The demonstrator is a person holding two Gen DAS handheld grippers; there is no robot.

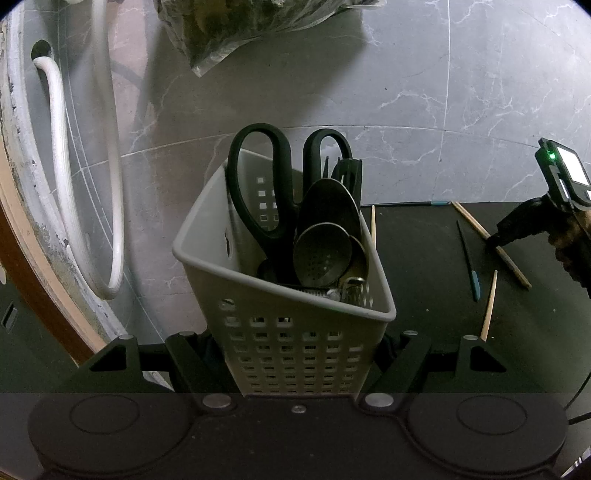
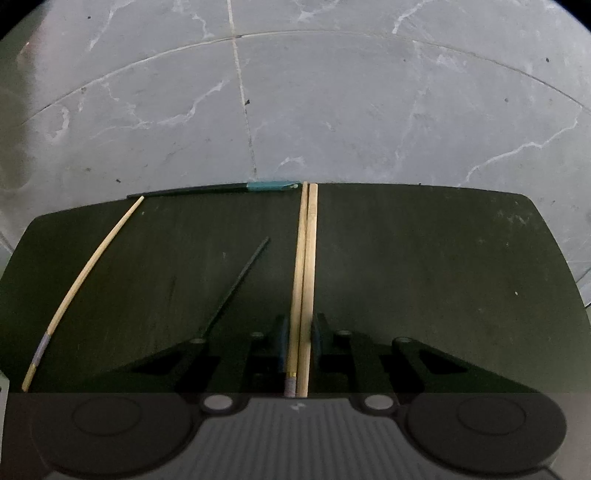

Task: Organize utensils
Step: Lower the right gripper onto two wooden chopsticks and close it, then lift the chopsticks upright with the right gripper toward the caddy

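My left gripper (image 1: 295, 345) is shut on a white perforated basket (image 1: 288, 347), a finger on each side of its lower wall. Black-handled scissors (image 1: 258, 192), spoons (image 1: 328, 210) and a strainer spoon stand in it. In the right wrist view my right gripper (image 2: 300, 332) is shut on a pair of wooden chopsticks (image 2: 304, 266) that lie side by side on a black mat (image 2: 424, 277). The left wrist view shows that gripper (image 1: 496, 240) at the right, pointing down onto the same chopsticks (image 1: 476, 225).
Loose on the mat lie a single wooden chopstick (image 2: 85, 273), a black chopstick (image 2: 240, 280) and a black one with a teal end (image 2: 221, 189) at the far edge. A white hose (image 1: 59, 166) and a plastic bag (image 1: 251, 26) lie on the grey marble floor.
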